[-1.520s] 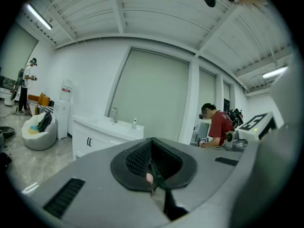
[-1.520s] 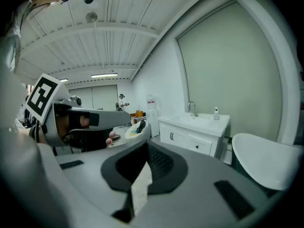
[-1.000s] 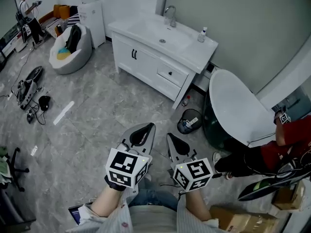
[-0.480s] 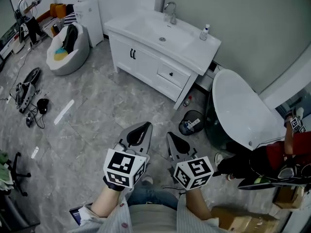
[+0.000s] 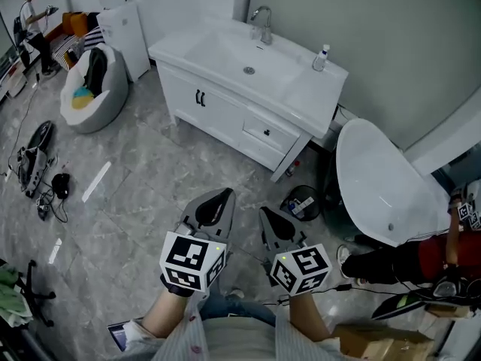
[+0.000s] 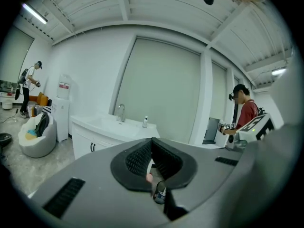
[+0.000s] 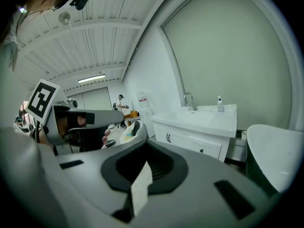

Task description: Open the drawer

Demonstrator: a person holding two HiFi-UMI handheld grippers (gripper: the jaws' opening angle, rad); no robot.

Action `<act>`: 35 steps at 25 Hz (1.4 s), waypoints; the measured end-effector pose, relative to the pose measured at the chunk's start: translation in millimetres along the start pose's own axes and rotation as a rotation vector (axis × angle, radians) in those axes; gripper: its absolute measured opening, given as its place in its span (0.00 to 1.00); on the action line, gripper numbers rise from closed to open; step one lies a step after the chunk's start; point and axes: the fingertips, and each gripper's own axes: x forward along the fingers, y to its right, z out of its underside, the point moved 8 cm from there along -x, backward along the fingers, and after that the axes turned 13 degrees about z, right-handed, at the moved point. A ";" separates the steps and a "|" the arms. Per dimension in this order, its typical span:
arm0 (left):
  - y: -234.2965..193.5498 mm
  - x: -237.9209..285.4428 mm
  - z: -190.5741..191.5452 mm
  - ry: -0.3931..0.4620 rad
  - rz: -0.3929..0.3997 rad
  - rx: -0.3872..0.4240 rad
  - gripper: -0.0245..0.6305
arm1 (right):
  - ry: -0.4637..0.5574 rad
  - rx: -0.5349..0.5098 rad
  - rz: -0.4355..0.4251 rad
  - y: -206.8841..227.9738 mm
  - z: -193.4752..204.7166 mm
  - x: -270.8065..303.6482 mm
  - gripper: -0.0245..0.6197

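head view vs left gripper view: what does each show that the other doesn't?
Head view only: the drawer with its dark knob, and the bin on the floor near the vanity. Left gripper view only: the ceiling and strip light, and the left gripper with its pads together, holding nothing. Both: vanity, faucet, soap bottle, beanbag.

Beanbag point(image 5: 84, 90), faucet point(image 5: 263, 22), soap bottle point(image 5: 322, 57), floor cables point(image 5: 34, 164)
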 end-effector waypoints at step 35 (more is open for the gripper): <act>-195.8 117.3 -33.2 -0.072 0.062 -0.043 0.06 | -0.084 0.064 0.119 30.8 -44.0 201.9 0.05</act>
